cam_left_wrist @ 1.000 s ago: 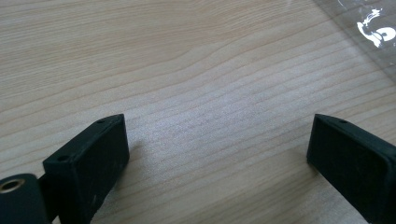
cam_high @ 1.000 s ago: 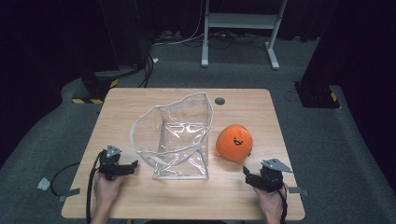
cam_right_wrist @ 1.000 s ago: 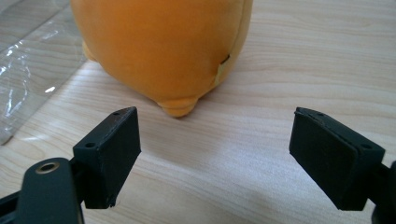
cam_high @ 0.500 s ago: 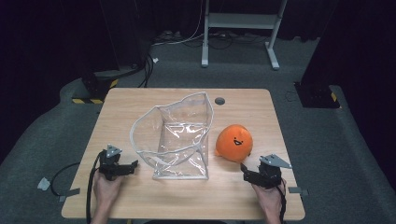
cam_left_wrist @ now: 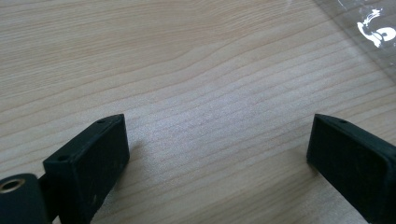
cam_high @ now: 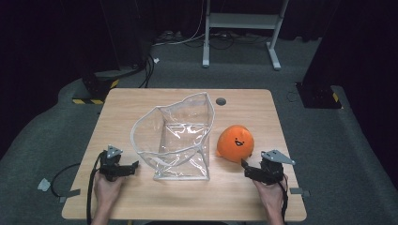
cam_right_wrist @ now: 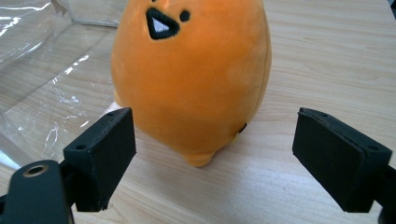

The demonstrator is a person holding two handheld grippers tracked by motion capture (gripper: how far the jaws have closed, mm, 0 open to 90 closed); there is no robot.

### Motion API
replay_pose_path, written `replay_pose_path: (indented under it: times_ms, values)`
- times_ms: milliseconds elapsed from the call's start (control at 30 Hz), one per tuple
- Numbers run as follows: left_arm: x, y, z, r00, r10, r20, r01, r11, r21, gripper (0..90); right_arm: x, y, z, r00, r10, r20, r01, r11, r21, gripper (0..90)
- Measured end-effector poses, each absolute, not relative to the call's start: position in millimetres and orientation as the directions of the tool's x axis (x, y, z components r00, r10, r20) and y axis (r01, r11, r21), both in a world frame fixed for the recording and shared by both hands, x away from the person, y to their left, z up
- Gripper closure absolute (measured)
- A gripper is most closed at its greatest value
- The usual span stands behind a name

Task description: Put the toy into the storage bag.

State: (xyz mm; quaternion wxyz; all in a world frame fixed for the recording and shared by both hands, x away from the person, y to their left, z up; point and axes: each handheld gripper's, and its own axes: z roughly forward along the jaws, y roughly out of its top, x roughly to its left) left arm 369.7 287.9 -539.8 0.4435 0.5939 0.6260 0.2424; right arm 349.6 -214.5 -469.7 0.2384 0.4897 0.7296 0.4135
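Now, right gripper (cam_high: 249,171): jaws spread wide, nothing between them, resting low at the near right part of the table (cam_high: 244,105).
Direction to the orange plush toy (cam_high: 235,143): straight ahead of the right jaws and a little toward the table centre, near but not touching.
Toy's axis: egg shape, standing on its base, long axis roughly upright, black face turned up toward the high camera.
Fit: in the right gripper view the toy (cam_right_wrist: 194,77) sits between the lines of the two jaws, a bit closer to the left one; opening looks wide enough for the lower body.
Nearer hand: right, clearly; left gripper (cam_high: 127,169) is well apart, on the other side of the clear plastic bag (cam_high: 176,136).
Left gripper state: also released, jaws wide apart over bare wood (cam_left_wrist: 196,93), holding nothing.
Bag: open mouth facing up, standing between the two grippers, its right wall just beside the toy.
Right gripper view adds: the gap under the toy's base, bag film (cam_right_wrist: 42,70) lying to the toy's left.
High view adds: whole layout, bag mouth shape, both hands at the near edge.
Left gripper view adds: corner of the bag film (cam_left_wrist: 369,32) at upper right.
Likely next: short forward push and close on the toy.
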Motion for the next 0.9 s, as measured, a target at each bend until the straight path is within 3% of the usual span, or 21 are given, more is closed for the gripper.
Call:
replay_pose_path:
  times_ms: [900]
  values:
    - [369.7, 288.1, -539.8, 0.097, 0.959, -0.267, 0.529, 0.178, 0.830, 6.0, 383.5, -202.2, -444.5, -0.448, 0.891, 0.078, 0.517, 0.187, 0.835, 6.9]
